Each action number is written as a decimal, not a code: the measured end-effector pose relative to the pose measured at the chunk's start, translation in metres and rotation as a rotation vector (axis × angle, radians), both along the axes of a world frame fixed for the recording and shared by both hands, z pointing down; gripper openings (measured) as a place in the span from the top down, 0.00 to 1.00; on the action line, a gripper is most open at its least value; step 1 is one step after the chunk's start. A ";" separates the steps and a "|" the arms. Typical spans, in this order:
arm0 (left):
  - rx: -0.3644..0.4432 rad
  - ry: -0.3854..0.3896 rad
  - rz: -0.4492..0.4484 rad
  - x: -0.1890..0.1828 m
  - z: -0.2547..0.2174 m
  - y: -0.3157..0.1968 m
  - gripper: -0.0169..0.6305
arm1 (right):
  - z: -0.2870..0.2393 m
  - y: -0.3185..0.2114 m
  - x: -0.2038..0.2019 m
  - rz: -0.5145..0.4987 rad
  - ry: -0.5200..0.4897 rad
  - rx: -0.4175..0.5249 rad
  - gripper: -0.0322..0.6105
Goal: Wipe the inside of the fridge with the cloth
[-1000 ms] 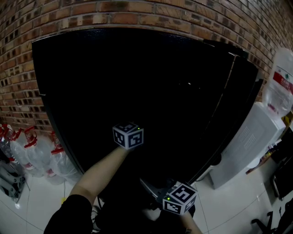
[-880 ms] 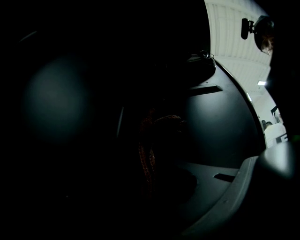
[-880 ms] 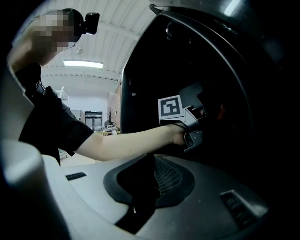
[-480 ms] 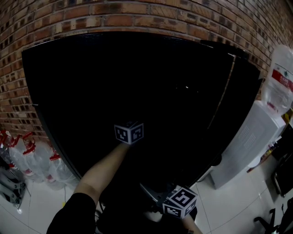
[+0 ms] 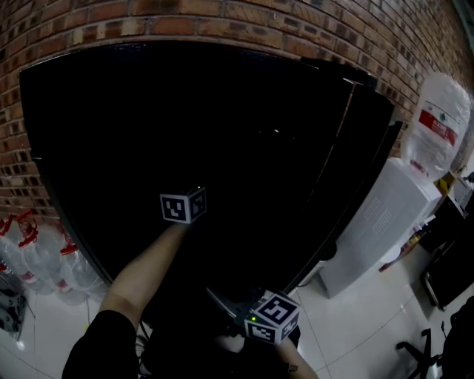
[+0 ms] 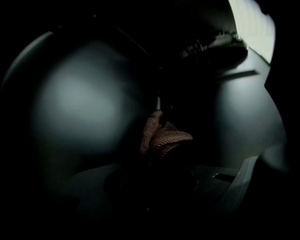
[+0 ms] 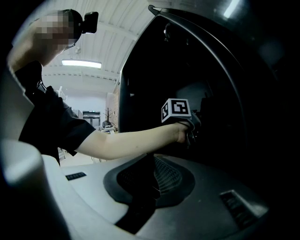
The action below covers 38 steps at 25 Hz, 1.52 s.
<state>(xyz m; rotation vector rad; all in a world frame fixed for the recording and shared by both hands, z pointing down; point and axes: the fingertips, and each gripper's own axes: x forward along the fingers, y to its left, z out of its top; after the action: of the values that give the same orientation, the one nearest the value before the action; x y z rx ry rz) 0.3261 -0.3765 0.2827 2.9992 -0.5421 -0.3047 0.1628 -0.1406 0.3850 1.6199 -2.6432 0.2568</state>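
The black fridge [image 5: 222,111] filled most of the head view, its inside too dark to make out, with a brick wall [image 5: 185,22] behind it. The person's bare left forearm [image 5: 144,270] reached up from the lower left of that frame into the fridge. The left gripper's marker cube [image 5: 183,206] showed white against the black near the centre.

In the left gripper view, the left gripper [image 6: 158,152] had its jaws closed tight on a reddish-brown knitted cloth [image 6: 164,137]. The cloth stood bunched up just below the middle of the frame. Behind it lay a dim grey inner wall [image 6: 79,98] of the fridge. Whether the cloth touched that wall could not be told.

The right gripper [image 7: 147,178] sat low in the head view, near the bottom centre and outside the fridge. In its own view its jaws were together with nothing between them. The same view showed the left arm stretched from the left of the frame into the fridge opening.

At the right of the head view stood a white water dispenser [image 5: 370,229] with a large bottle [image 5: 441,126] on top. Several clear bottles [image 5: 44,259] stood on the tiled floor [image 5: 355,318] at the lower left.
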 end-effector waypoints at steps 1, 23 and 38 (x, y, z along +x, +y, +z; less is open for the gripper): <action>-0.007 0.022 0.008 -0.008 -0.002 0.007 0.89 | -0.001 0.002 0.001 0.003 -0.001 0.002 0.88; 0.116 0.014 0.635 -0.100 0.016 0.224 0.89 | -0.019 0.052 -0.046 -0.079 0.060 0.047 0.88; 0.132 0.013 0.752 -0.076 0.037 0.257 0.89 | 0.002 0.074 -0.072 -0.252 0.139 0.016 0.88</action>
<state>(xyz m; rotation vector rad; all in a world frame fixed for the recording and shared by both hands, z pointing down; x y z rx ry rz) 0.2506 -0.1193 0.3193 3.0410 0.6296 -0.2978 0.0905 -0.0669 0.3866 1.2398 -2.7082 0.1108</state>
